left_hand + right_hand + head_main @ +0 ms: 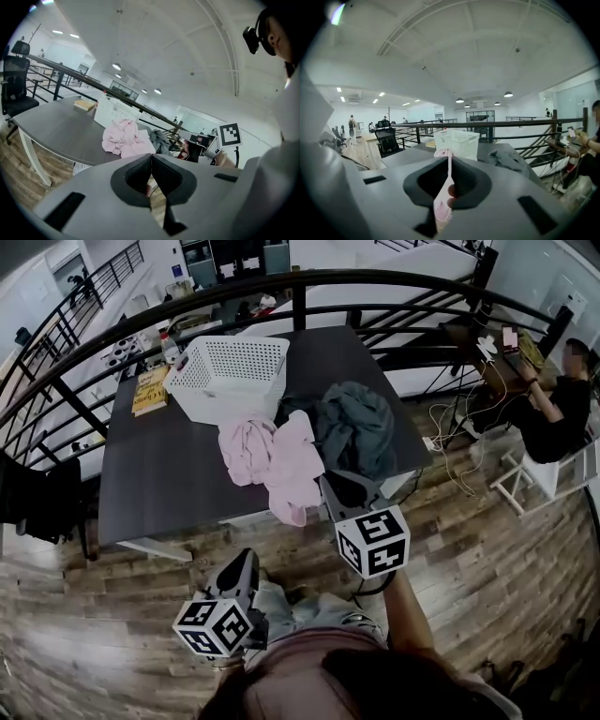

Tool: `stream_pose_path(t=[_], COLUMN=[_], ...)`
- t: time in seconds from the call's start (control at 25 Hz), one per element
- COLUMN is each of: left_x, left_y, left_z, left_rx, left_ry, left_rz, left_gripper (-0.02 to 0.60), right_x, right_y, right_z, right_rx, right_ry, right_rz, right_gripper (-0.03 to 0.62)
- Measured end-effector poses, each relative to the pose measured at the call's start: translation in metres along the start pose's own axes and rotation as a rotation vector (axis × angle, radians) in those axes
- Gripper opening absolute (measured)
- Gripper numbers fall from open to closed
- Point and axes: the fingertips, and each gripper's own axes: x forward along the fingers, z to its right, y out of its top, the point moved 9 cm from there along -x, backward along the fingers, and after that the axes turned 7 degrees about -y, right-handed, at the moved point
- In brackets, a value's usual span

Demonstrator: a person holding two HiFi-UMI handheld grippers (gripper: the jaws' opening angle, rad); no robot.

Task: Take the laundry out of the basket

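A white mesh basket [230,371] [115,110] [459,140] stands at the far side of the dark table [159,474]. In front of it a pink garment [272,460] [123,138] lies heaped on the table, hanging over the near edge. A dark grey-green garment [356,423] [506,159] lies to its right. My right gripper [330,486] [449,157] is at the table's near edge, shut on a strip of the pink garment [446,192]. My left gripper [246,559] [151,157] is off the table, lower left, jaws together with nothing in them.
A yellow book [150,390] and a bottle [169,345] sit left of the basket. A black railing [300,282] curves behind the table. A person [553,409] sits at the right near a white stool [534,479]. A black chair [37,493] stands left.
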Motion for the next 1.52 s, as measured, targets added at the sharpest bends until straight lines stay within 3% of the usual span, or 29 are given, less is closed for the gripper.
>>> stream_pose_path(t=[0.32,0.76,1.04,1.32,1.52], left_x=[-0.016,-0.078,-0.129,-0.158,-0.178], left_y=[-0.004,0.003,-0.002,-0.010,-0.019], left_z=[0.009,-0.018,-0.039,-0.054,-0.066], left_rx=[0.033,0.051,0.022,0.015,-0.055], left_ry=[-0.034,-0.094,-0.131,-0.148,-0.164], left_rz=[-0.024,-0.062,-0.082,-0.077,-0.049], left_gripper=[-0.002,-0.003,-0.002,-0.002,-0.003], right_x=[-0.051,-0.081,-0.106,-0.118,-0.126], right_y=[-0.004,-0.008,-0.003,-0.002,-0.004], right_z=[-0.011,-0.067,-0.107,-0.147,-0.169], right_rx=[0.021,0.090,0.105,0.073,0.036], right_ry=[-0.054,-0.204,-0.302,-0.324,-0.333], right_rz=[0.100,0.114,0.129,0.116,0.105], right_gripper=[0.017,0.015,0.015,0.015,0.015])
